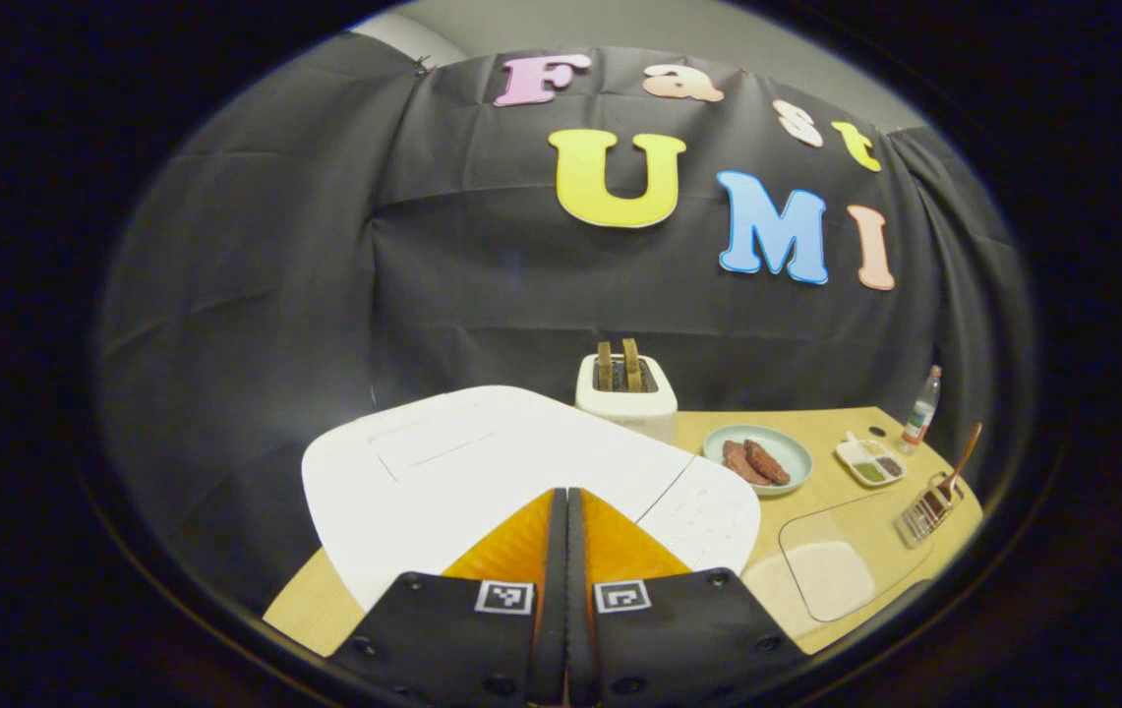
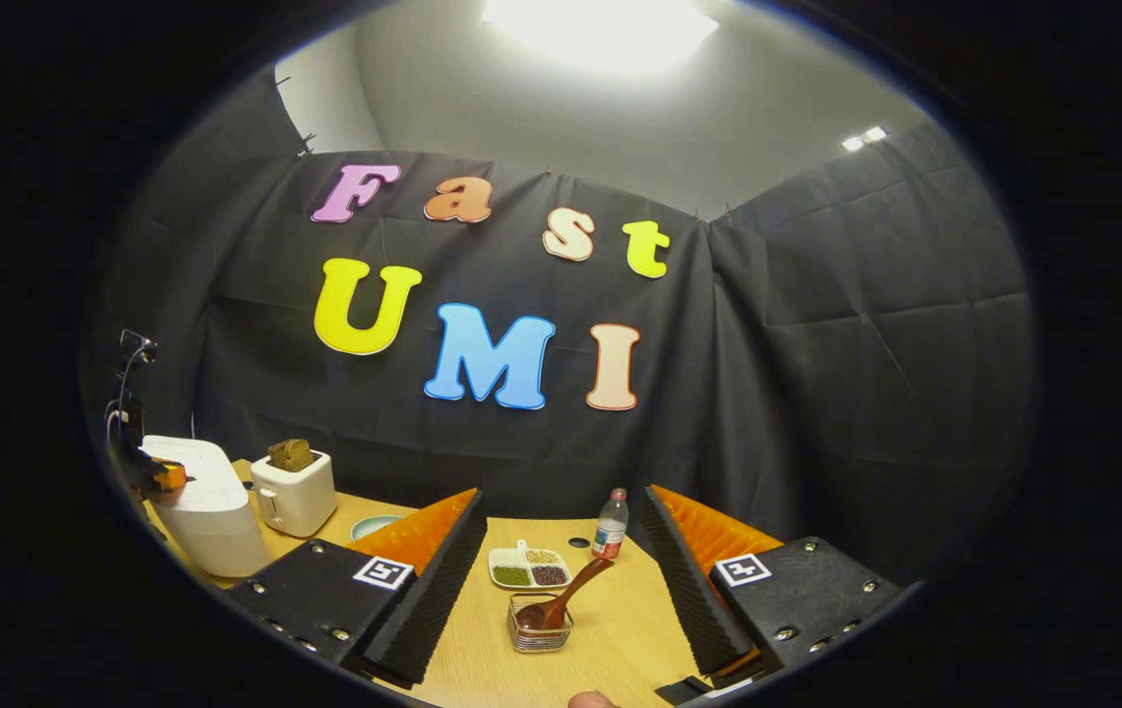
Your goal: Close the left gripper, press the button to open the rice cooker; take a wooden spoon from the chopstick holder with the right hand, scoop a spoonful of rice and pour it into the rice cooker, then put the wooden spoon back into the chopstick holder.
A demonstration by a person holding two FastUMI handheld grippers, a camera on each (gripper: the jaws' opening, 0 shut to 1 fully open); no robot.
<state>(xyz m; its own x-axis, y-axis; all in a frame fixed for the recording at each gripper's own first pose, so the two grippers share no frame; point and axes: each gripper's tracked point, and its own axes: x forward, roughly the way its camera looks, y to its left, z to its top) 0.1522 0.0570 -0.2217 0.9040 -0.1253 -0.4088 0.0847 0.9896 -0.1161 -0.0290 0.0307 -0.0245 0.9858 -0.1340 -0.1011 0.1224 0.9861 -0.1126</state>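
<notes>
My left gripper (image 1: 565, 551), fingers pressed together on nothing, hovers over the closed cooker (image 1: 482, 472). My right gripper (image 2: 561, 580) gapes empty before the holder (image 2: 539, 629), where 1 light, stiff spoon (image 2: 561, 598) leans; I'd pinch its upper handle.

White rice cooker (image 1: 482, 472) lid shut; wooden spoon (image 2: 561, 598) leaning in wire chopstick holder (image 2: 540, 629).
</notes>
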